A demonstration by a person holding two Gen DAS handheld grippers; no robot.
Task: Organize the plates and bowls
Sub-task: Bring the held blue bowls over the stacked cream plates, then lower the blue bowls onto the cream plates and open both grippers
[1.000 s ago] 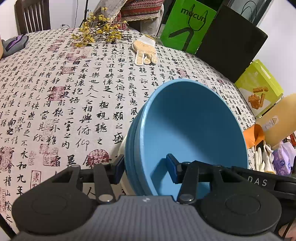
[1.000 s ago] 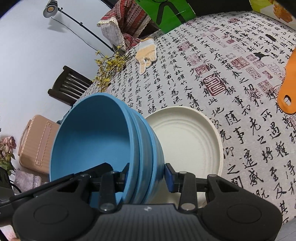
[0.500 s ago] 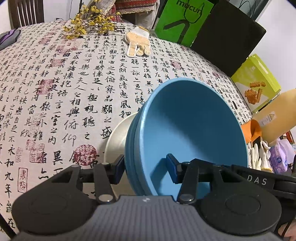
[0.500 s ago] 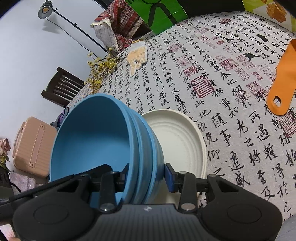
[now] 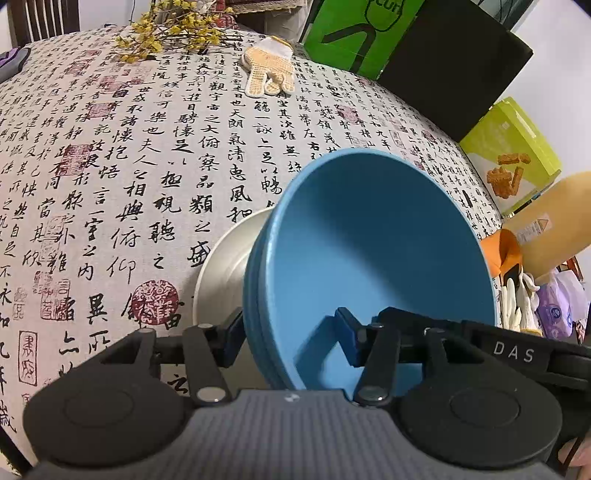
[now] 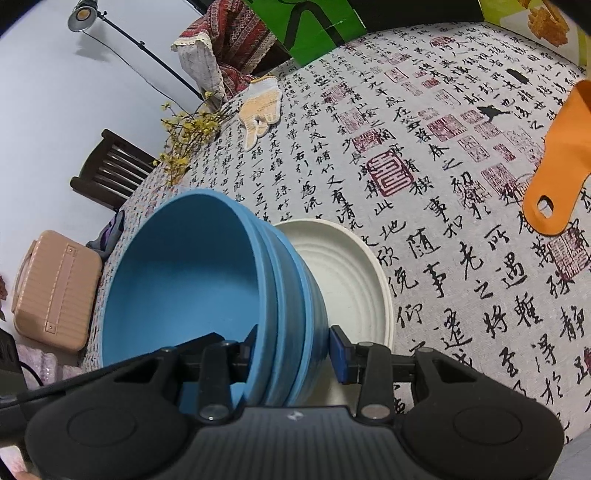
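A stack of nested blue bowls (image 5: 369,240) hangs tilted over a cream plate (image 5: 221,266) on the calligraphy tablecloth. My left gripper (image 5: 288,339) straddles the stack's rim, one pad outside and one inside. Its jaws are opening, and the inner pad stands slightly off the wall. From the opposite side my right gripper (image 6: 295,345) is shut on the blue bowls (image 6: 184,288), one pad inside and one on the outer wall. The cream plate (image 6: 343,273) lies just beyond that gripper, partly under the stack.
A knitted glove (image 5: 269,74) and yellow dried flowers (image 5: 173,33) lie at the table's far side. A green bag (image 5: 354,33), black box (image 5: 454,66) and snack box (image 5: 513,162) line the far right. An orange utensil (image 6: 561,158) lies right of the plate.
The left gripper's jaws have spread a little around the rim. The cream plate shows more beside the stack in the left wrist view. The right gripper's hold looks the same.
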